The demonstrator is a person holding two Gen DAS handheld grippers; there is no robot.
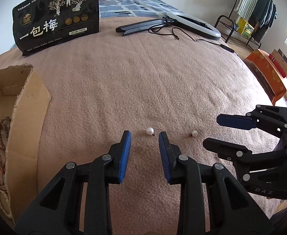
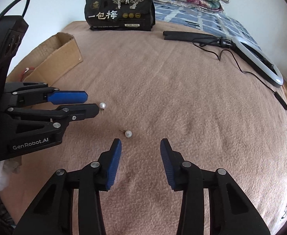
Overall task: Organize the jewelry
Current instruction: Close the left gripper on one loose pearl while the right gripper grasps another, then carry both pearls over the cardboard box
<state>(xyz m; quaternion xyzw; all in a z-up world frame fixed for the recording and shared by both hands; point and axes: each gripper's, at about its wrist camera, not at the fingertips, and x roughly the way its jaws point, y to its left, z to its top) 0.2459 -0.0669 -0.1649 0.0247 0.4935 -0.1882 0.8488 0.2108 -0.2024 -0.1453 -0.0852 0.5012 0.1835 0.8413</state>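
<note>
Two pearl stud earrings lie on the pink blanket (image 1: 143, 78). One pearl earring (image 1: 149, 131) rests just ahead of my left gripper (image 1: 144, 135), whose jaws are open around it without touching the pearl; its post lies by the right fingertip. The other pearl earring (image 1: 194, 133) lies to the right, near my right gripper (image 1: 211, 130). In the right wrist view that earring (image 2: 128, 133) sits just beyond the left fingertip of my open right gripper (image 2: 140, 143). The first earring (image 2: 102, 105) shows at the tips of the left gripper (image 2: 93, 102).
An open cardboard box (image 1: 25, 101) holding beaded bracelets (image 1: 2, 129) stands at the left. A black printed bag (image 1: 55, 15) stands at the back. A ring light (image 1: 194, 25) with folded black legs (image 1: 143, 26) and cable lies at the back right. An orange box (image 1: 266, 74) sits off the bed's right edge.
</note>
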